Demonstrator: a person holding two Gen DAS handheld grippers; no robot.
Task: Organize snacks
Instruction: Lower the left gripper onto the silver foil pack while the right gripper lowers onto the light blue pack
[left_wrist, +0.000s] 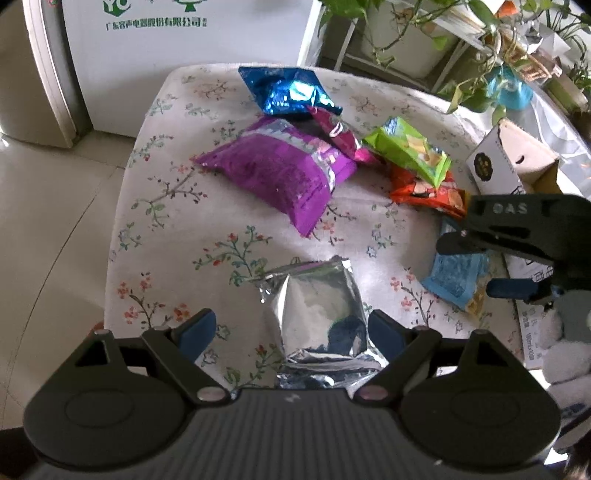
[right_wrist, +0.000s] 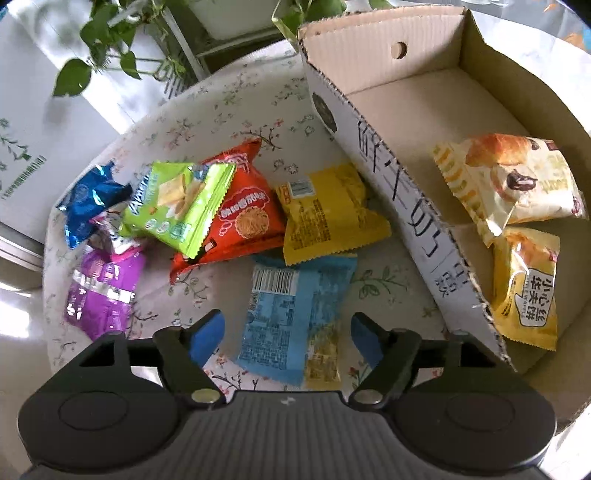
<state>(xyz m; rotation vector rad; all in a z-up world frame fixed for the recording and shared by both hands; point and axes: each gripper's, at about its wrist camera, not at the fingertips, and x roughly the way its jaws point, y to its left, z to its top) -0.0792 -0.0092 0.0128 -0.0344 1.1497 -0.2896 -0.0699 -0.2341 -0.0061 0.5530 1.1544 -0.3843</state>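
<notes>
A silver foil packet (left_wrist: 314, 314) lies on the flowered tablecloth between the blue pads of my left gripper (left_wrist: 291, 332). The left pad stands clear of it, so this gripper is open. My right gripper (right_wrist: 288, 338) is open too, pointing down over a light blue packet (right_wrist: 291, 314) that lies between its pads without touching them. In the left wrist view the right gripper (left_wrist: 484, 266) hangs over that same light blue packet (left_wrist: 450, 277). Loose on the cloth are a yellow packet (right_wrist: 328, 210), a red one (right_wrist: 243, 225), a green one (right_wrist: 177, 206), a dark blue foil one (right_wrist: 88, 199) and a purple one (right_wrist: 99, 295).
A cardboard box (right_wrist: 388, 192) stands at the right of the table and holds two yellow pastry packets (right_wrist: 517, 177). Potted plants (left_wrist: 480, 66) stand behind the table. A white appliance (left_wrist: 166, 55) is at the far left. The round table's edge (left_wrist: 122, 206) drops to a tiled floor.
</notes>
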